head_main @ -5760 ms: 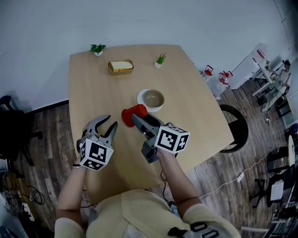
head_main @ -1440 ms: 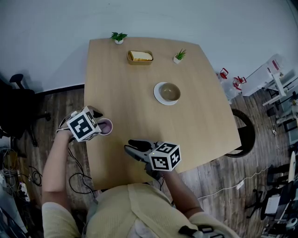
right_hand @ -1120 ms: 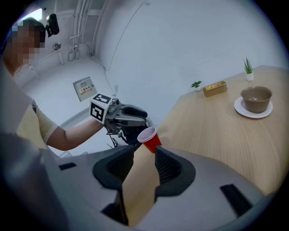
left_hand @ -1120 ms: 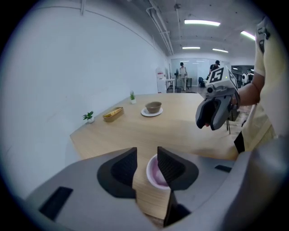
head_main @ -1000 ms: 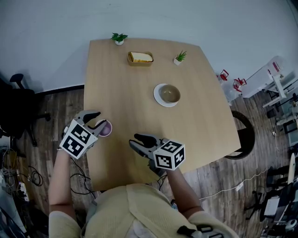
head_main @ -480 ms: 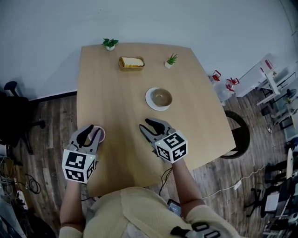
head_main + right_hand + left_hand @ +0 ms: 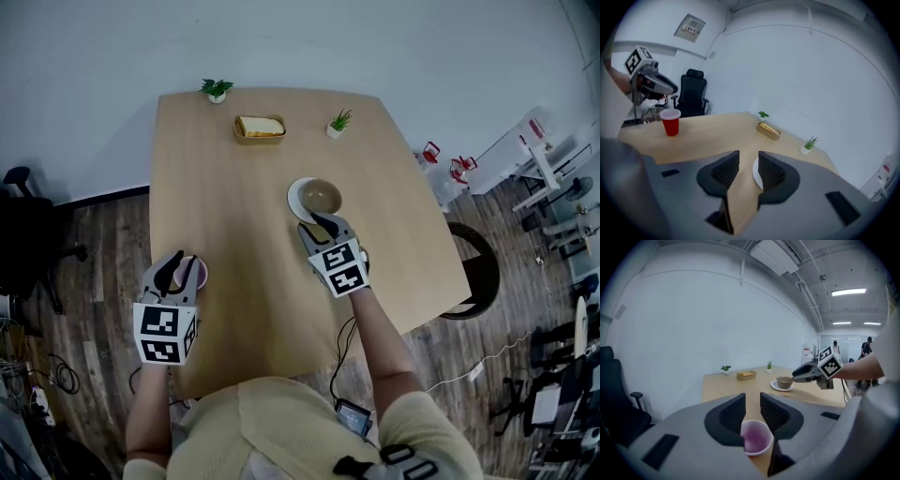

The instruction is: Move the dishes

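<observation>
A red cup (image 7: 196,274) stands near the table's left edge. My left gripper (image 7: 180,266) hangs over it, and its jaws have just been closing. In the left gripper view the cup (image 7: 755,438) sits low beneath the fingers, and the narrow gap at the gripper's (image 7: 753,397) tips holds nothing. A tan bowl (image 7: 322,197) rests on a white plate (image 7: 298,200) mid-table. My right gripper (image 7: 322,225) has its tips at the plate's near rim. In the right gripper view the plate's edge (image 7: 755,172) shows through the slim open gap, with nothing gripped.
A basket of bread (image 7: 260,128) and two small potted plants (image 7: 217,90) (image 7: 337,122) stand along the table's far edge. A black office chair (image 7: 23,234) is on the left, and a dark round chair (image 7: 473,272) is beside the table's right edge.
My right gripper has travelled forward across the table to the plate and rolled. The left gripper has swung round behind the cup, and its jaws have drawn closer together.
</observation>
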